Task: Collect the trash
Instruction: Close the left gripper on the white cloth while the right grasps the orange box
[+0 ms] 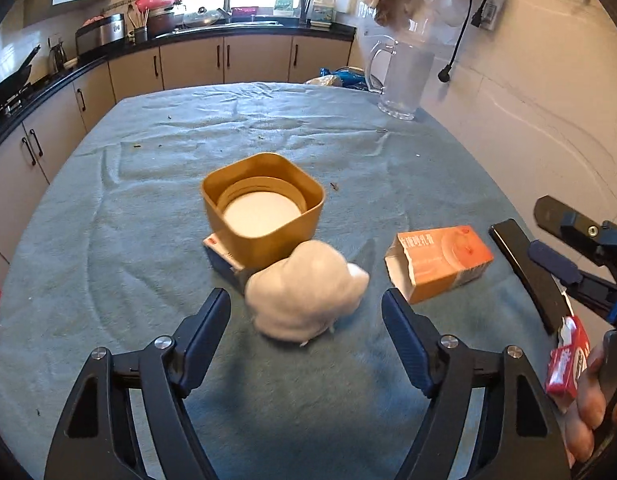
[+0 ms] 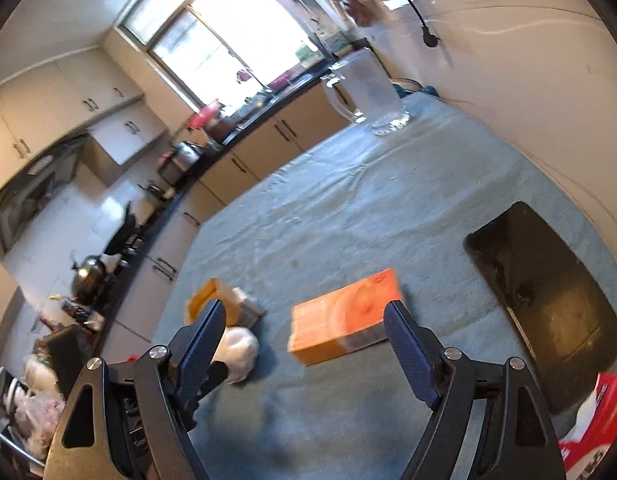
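Note:
A crumpled white tissue (image 1: 306, 290) lies on the blue-grey table cloth (image 1: 148, 208), just ahead of my open left gripper (image 1: 306, 304), between its fingers. Behind it stands a yellow square tub (image 1: 262, 210) on a small blue-white box (image 1: 224, 262). An opened orange carton (image 1: 440, 262) lies to the right. My right gripper (image 2: 304, 316) is open and empty above the orange carton (image 2: 344, 316), with the tissue (image 2: 238, 350) to its left. The right gripper also shows at the right edge of the left wrist view (image 1: 548, 240).
A black flat slab (image 2: 544, 304) lies at the table's right side. A red-white packet (image 1: 566, 366) is at the right edge, by the hand. A clear glass jug (image 1: 404, 76) stands at the far right corner. Kitchen counters and cabinets (image 1: 188, 60) run behind and left.

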